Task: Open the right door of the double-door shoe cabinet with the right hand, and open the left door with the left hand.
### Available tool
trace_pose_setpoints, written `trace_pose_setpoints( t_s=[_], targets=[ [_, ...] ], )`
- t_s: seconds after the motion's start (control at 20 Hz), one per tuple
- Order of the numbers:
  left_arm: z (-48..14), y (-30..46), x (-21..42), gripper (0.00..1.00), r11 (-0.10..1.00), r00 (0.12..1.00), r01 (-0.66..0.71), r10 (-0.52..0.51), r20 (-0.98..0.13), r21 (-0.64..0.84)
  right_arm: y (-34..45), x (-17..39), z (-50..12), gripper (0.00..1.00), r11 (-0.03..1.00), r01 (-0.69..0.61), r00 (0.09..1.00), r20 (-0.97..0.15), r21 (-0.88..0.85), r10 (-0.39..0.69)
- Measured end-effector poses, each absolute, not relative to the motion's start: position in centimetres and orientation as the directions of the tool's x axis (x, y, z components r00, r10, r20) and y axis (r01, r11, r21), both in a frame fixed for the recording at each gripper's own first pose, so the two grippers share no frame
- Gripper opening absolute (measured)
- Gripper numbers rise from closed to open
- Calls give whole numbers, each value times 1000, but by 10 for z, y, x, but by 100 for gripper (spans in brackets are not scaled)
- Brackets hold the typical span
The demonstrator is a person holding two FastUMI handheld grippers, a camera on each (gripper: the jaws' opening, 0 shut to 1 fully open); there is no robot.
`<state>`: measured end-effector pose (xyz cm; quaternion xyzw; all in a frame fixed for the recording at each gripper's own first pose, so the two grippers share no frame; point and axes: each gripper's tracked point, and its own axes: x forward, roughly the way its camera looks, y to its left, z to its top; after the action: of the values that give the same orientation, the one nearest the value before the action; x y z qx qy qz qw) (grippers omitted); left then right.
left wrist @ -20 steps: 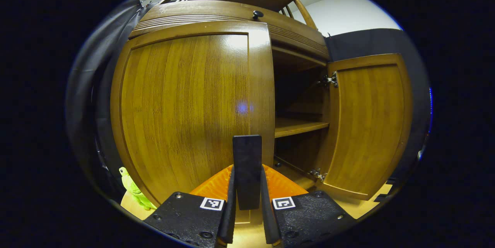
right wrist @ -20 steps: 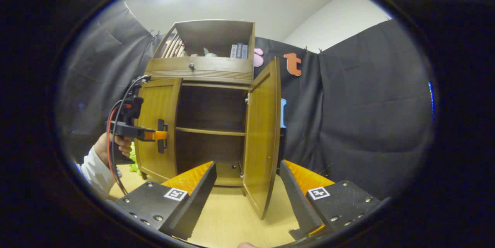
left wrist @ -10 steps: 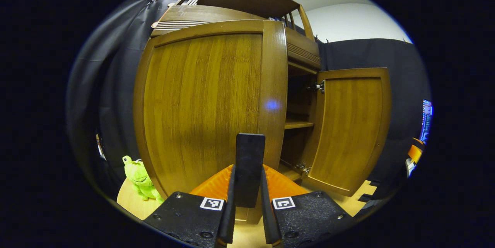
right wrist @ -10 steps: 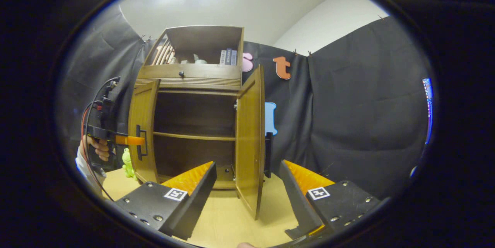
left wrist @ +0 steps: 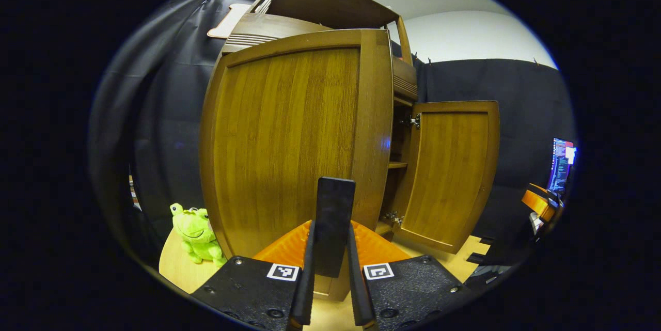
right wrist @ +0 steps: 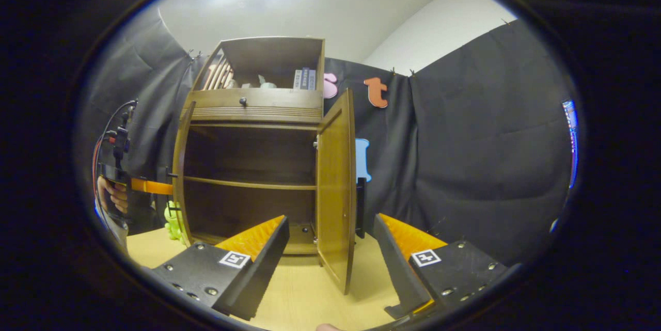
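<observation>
The wooden shoe cabinet (right wrist: 255, 106) stands with both doors swung out. In the left gripper view the left door (left wrist: 289, 140) looms close, and my left gripper (left wrist: 330, 230) is shut on its dark vertical handle (left wrist: 335, 199). In the right gripper view this left door (right wrist: 181, 176) stands almost edge-on, with the left gripper (right wrist: 166, 187) and a hand (right wrist: 109, 196) beside it. The right door (right wrist: 335, 186) stands wide open, its dark handle (right wrist: 361, 207) behind it. My right gripper (right wrist: 331, 222) is open, apart from the door, with nothing between its fingers.
A green frog toy (left wrist: 193, 233) sits on the light wooden floor (right wrist: 304, 295) left of the cabinet. Inside is a bare shelf (right wrist: 248, 185); books (right wrist: 304, 79) stand in the top compartment. A monitor (left wrist: 560, 166) glows far right.
The left door has swung further open, pulled by my left gripper on its handle. The right gripper stays open in front of the right door, which has barely moved.
</observation>
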<state>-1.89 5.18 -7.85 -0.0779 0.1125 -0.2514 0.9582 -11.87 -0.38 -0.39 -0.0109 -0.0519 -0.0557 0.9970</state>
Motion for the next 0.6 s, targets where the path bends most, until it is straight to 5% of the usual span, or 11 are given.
trace_pose_setpoints(
  t_s=[0.6],
  targets=[
    [-67,110,-58,29,909,898,382,-408,-164,-169,30,-112,-1,98,998,48,992,117,-30,-44]
  ],
)
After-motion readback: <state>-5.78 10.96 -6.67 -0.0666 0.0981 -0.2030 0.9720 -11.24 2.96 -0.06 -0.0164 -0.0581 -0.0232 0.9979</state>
